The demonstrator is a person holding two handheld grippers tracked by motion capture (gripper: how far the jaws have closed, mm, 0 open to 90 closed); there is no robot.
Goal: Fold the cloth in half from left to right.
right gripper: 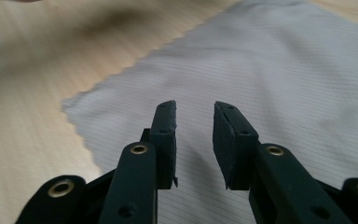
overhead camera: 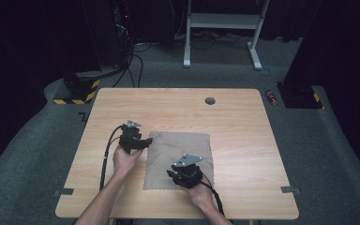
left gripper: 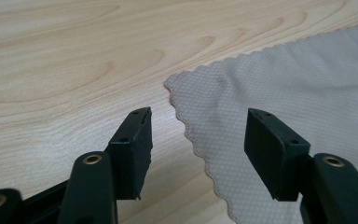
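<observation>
At the counter's near half, left to right:
Left gripper [overhead camera: 145,142]: by the left edge of the cloth, toward its far left corner; its jaws stand open with nothing clamped, one over bare wood and one over the fabric, so the scalloped hem runs between them.
Cloth [overhead camera: 180,150]: a grey-brown square lying flat, centred left to right and closer to the counter's near edge than its far one.
Right gripper [overhead camera: 172,174]: over the near part of the cloth, by its near edge; the jaws are narrower but a gap shows, and nothing is pinched.
Step in hand: likely taking hold of the cloth at two places.
Doing it well: lower each lower jaw flat to the wood, slide under the hem, close on one layer only, and lift both hands together.
Counter [overhead camera: 243,140]: pale wood grain, with a round cable hole [overhead camera: 209,101] toward the far edge.
Room: dark, grey carpet, a white frame [overhead camera: 225,28] beyond the far edge.
</observation>
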